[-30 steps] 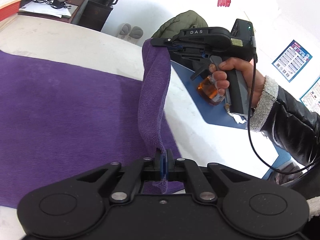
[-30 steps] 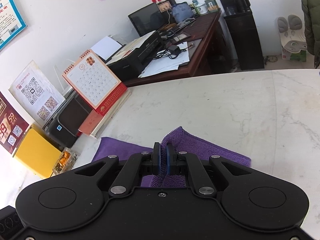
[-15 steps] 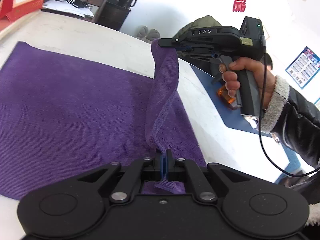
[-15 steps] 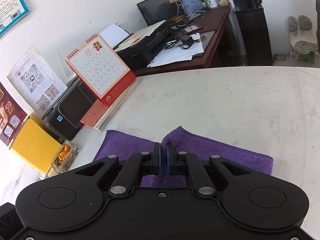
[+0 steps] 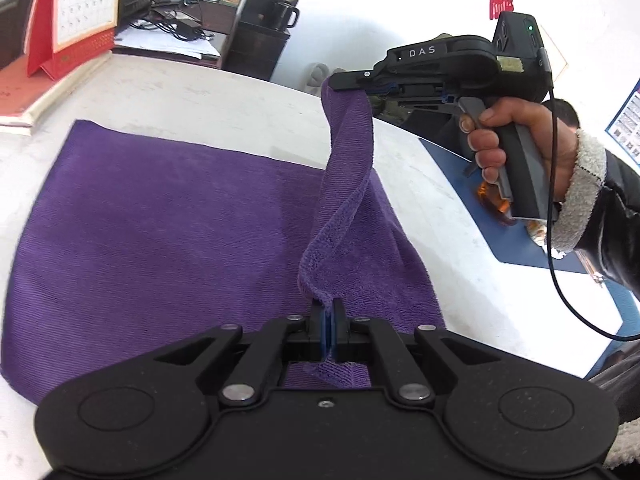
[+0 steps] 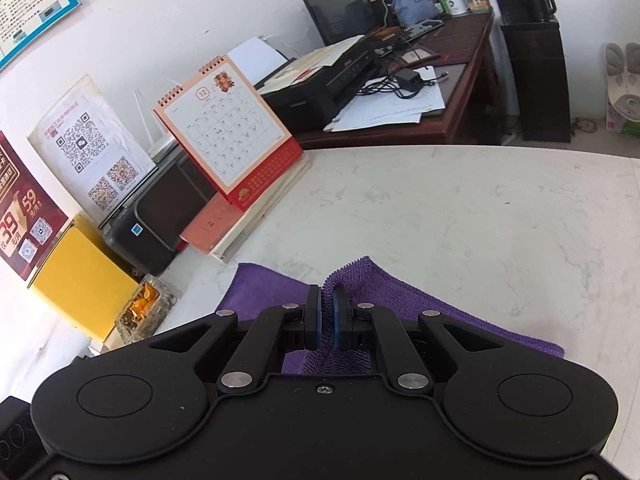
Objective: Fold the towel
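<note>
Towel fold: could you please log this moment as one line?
phase: lifting edge | left gripper: shut on towel | right gripper: shut on towel | far part flat on table

Bright daylight, heavy fisheye distortion

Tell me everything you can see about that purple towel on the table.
The purple towel is a soft, ribbed cloth with a stitched hem. Most of it lies flat on the white marble-look table. One edge is lifted into a raised strip: the left gripper pinches the near corner, and the right gripper pinches the far corner, held higher. Between them the edge hangs and curls loosely. In the right wrist view the cloth bunches between the right gripper's pads.
</note>
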`<state>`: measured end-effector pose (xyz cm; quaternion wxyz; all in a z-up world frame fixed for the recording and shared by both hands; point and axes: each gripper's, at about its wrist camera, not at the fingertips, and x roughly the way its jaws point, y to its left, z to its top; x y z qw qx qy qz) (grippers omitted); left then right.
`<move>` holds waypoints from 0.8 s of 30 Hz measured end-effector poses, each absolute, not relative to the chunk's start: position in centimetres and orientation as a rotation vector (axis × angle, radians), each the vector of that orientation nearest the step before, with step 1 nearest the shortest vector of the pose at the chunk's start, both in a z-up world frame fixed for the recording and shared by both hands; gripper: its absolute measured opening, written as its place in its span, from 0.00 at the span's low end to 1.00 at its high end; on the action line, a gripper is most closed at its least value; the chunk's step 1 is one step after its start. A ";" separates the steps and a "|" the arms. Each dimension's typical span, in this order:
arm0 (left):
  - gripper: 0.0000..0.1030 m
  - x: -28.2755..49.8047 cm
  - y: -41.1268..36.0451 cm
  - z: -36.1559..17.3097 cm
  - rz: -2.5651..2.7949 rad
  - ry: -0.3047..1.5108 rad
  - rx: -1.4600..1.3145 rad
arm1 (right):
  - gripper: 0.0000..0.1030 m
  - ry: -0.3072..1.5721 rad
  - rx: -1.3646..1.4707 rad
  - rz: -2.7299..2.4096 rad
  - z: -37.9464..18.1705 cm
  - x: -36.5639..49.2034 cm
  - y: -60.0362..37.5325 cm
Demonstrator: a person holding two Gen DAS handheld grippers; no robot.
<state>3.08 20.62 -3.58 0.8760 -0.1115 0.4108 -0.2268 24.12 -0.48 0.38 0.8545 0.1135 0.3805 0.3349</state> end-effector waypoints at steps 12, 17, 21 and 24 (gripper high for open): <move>0.02 0.5 21.9 -2.9 -0.409 0.840 -0.249 | 0.05 0.814 0.186 0.760 0.4 25.3 2.3; 0.02 -0.3 22.2 -2.7 -0.383 0.843 -0.258 | 0.05 0.819 0.159 0.781 0.3 25.8 3.7; 0.02 -0.8 22.5 -2.5 -0.360 0.841 -0.262 | 0.05 0.822 0.133 0.798 0.2 26.1 5.0; 0.02 -1.1 22.7 -2.3 -0.349 0.837 -0.264 | 0.05 0.820 0.108 0.809 0.3 26.2 5.7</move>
